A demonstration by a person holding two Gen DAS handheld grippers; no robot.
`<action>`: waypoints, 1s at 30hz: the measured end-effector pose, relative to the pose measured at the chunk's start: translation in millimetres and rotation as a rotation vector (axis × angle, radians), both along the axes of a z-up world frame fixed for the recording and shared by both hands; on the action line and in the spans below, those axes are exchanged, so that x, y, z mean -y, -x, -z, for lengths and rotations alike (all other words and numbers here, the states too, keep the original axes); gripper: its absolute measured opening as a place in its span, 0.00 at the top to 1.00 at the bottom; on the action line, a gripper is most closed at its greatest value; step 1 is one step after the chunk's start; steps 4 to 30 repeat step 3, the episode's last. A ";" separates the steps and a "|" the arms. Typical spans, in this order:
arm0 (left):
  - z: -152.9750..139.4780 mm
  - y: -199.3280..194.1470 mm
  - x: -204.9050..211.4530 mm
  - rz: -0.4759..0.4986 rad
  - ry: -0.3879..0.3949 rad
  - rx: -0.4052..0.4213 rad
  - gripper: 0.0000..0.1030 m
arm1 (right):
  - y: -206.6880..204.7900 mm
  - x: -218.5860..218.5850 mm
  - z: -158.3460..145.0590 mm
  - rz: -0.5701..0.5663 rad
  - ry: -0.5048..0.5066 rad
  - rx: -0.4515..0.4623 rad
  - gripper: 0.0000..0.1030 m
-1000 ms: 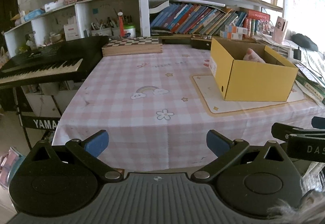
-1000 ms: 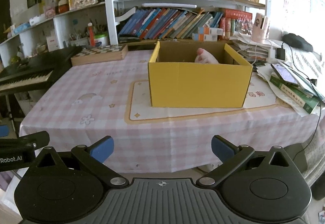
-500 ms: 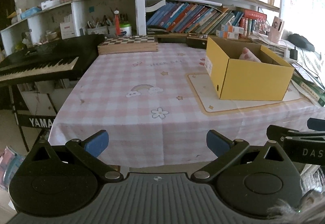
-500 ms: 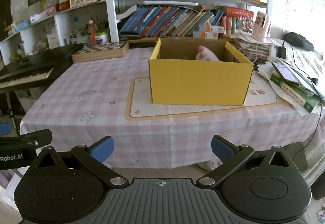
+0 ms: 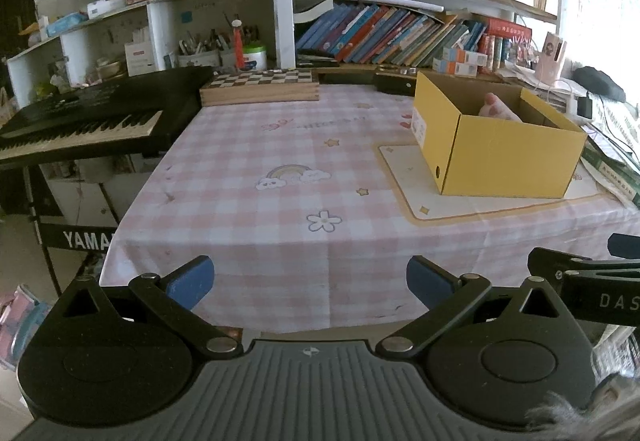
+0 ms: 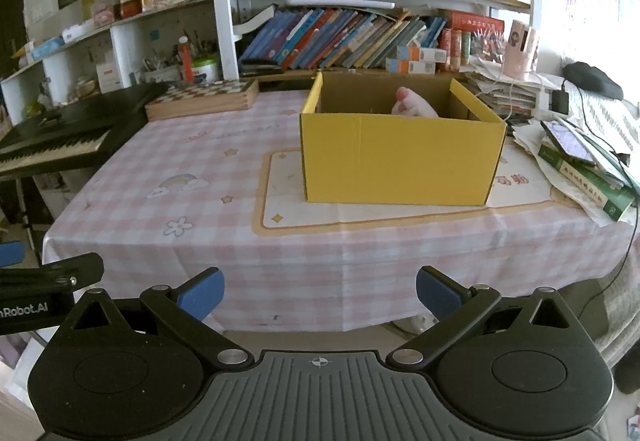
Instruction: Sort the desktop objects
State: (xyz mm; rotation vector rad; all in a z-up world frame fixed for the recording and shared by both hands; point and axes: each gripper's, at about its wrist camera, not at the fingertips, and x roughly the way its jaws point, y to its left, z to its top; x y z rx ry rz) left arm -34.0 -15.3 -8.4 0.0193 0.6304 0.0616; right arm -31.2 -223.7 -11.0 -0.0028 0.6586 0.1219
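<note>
A yellow cardboard box (image 5: 496, 157) (image 6: 400, 157) stands open-topped on a cream mat on the pink checked tablecloth (image 5: 280, 177) (image 6: 180, 177). A pale pink soft object (image 5: 498, 109) (image 6: 412, 107) pokes above the box rim from inside. My left gripper (image 5: 310, 281) is open and empty, held back off the table's front edge. My right gripper (image 6: 320, 291) is open and empty too, facing the box from beyond the front edge. The right gripper's side shows at the left wrist view's right edge.
A black keyboard (image 5: 80, 121) (image 6: 52, 141) stands left of the table. A wooden chessboard box (image 5: 260, 85) (image 6: 202, 99) lies at the table's back. Books, papers and a phone (image 6: 568, 139) pile up at the right. Shelves of books fill the back wall.
Both grippers have pulled back and slightly up from the table, so the table and box look smaller and farther. The fingers stayed open.
</note>
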 end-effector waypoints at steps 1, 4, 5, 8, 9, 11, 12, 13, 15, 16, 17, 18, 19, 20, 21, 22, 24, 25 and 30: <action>-0.1 0.2 0.1 0.002 0.001 0.000 0.00 | -0.5 -0.6 0.3 0.001 0.000 -0.002 0.00; 0.1 -1.6 -0.8 0.007 0.010 -0.003 0.00 | -2.0 -1.6 1.1 0.003 0.000 -0.006 0.00; 0.1 -1.6 -0.8 0.007 0.010 -0.003 0.00 | -2.0 -1.6 1.1 0.003 0.000 -0.006 0.00; 0.1 -1.6 -0.8 0.007 0.010 -0.003 0.00 | -2.0 -1.6 1.1 0.003 0.000 -0.006 0.00; 0.1 -1.6 -0.8 0.007 0.010 -0.003 0.00 | -2.0 -1.6 1.1 0.003 0.000 -0.006 0.00; 0.1 -1.6 -0.8 0.007 0.010 -0.003 0.00 | -2.0 -1.6 1.1 0.003 0.000 -0.006 0.00; 0.1 -1.6 -0.8 0.007 0.010 -0.003 0.00 | -2.0 -1.6 1.1 0.003 0.000 -0.006 0.00; 0.1 -1.6 -0.8 0.007 0.010 -0.003 0.00 | -2.0 -1.6 1.1 0.003 0.000 -0.006 0.00; 0.1 -1.6 -0.8 0.007 0.010 -0.003 0.00 | -2.0 -1.6 1.1 0.003 0.000 -0.006 0.00; 0.1 -1.6 -0.8 0.007 0.010 -0.003 0.00 | -2.0 -1.6 1.1 0.003 0.000 -0.006 0.00; 0.1 -1.6 -0.8 0.007 0.010 -0.003 0.00 | -2.0 -1.6 1.1 0.003 0.000 -0.006 0.00; 0.1 -1.6 -0.8 0.007 0.010 -0.003 0.00 | -2.0 -1.6 1.1 0.003 0.000 -0.006 0.00; 0.1 -1.6 -0.8 0.007 0.010 -0.003 0.00 | -2.0 -1.6 1.1 0.003 0.000 -0.006 0.00; 0.1 -1.6 -0.8 0.007 0.010 -0.003 0.00 | -2.0 -1.6 1.1 0.003 0.000 -0.006 0.00; 0.1 -1.6 -0.8 0.007 0.010 -0.003 0.00 | -2.0 -1.6 1.1 0.003 0.000 -0.006 0.00; 0.1 -1.6 -0.8 0.007 0.010 -0.003 0.00 | -2.0 -1.6 1.1 0.003 0.000 -0.006 0.00; 0.1 -1.6 -0.8 0.007 0.010 -0.003 0.00 | -2.0 -1.6 1.1 0.003 0.000 -0.006 0.00; 0.1 -1.6 -0.8 0.007 0.010 -0.003 0.00 | -2.0 -1.6 1.1 0.003 0.000 -0.006 0.00; 0.1 -1.6 -0.8 0.007 0.010 -0.003 0.00 | -2.0 -1.6 1.1 0.003 0.000 -0.006 0.00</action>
